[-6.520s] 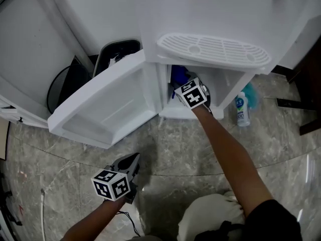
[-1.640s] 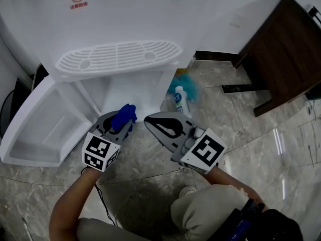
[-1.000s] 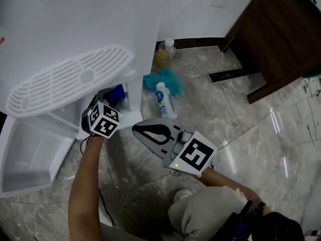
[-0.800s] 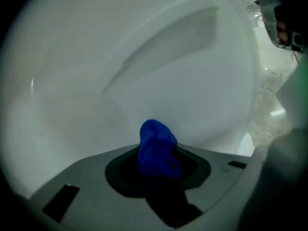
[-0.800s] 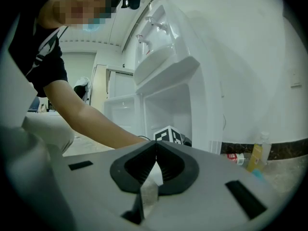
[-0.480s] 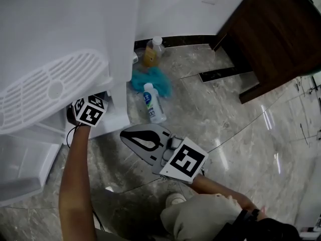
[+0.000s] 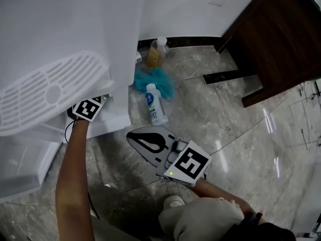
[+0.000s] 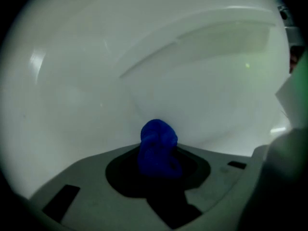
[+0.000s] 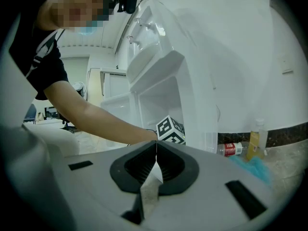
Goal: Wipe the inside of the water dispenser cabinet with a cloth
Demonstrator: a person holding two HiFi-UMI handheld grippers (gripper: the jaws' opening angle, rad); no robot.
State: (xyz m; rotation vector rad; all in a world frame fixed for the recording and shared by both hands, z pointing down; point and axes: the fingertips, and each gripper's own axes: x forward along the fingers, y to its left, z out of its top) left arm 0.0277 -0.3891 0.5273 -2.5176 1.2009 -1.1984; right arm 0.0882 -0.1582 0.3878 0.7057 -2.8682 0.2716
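An office-like or communal indoor room is suggested. A polished grey marble floor is laid throughout and is edged by a dark skirting under a white wall. A white water dispenser is stood by that wall, near dark wooden furniture. Two plastic bottles and a teal rag are left on the floor.

1. The left tongs reach into the water dispenser cabinet; the head view shows only their marker cube, the jaws hidden.
2. The cloth shows only as a blue lump; whether it touches the wall is unclear.
3. The cabinet door is cut off at the left edge.
4. The print on the bottle is too small to read.
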